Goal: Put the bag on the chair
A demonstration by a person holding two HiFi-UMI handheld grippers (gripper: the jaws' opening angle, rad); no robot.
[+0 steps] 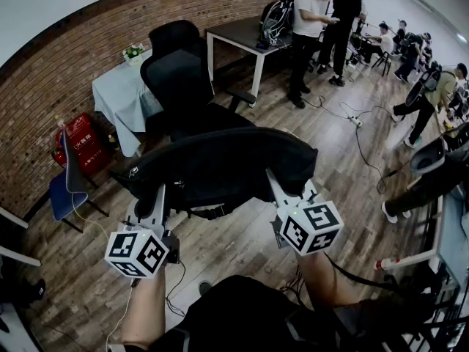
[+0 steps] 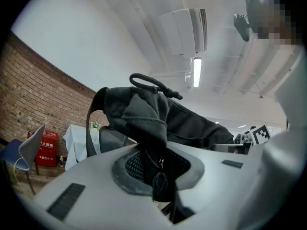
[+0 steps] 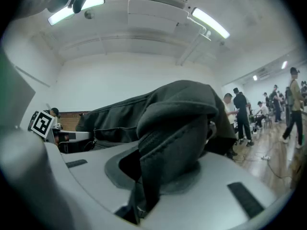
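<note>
Left gripper (image 1: pixel 155 195): jaws pinched on a fold of fabric at the bag's (image 1: pixel 220 166) left end.
Right gripper (image 1: pixel 281 188): jaws clamped on fabric at the bag's right end.
Bag: black, slung level between both grippers, clear of the floor (image 1: pixel 344 152).
Chair (image 1: pixel 179 79): black, just beyond the bag; seat contact indeterminable.

Brick wall (image 1: pixel 44 101), wood floor (image 1: pixel 337 196), ceiling lights (image 3: pixel 208 23)

Left claw (image 1: pixel 152 196) and right claw (image 1: pixel 278 185) reach forward side by side, each clamped onto the bag (image 1: pixel 220 163).
</note>
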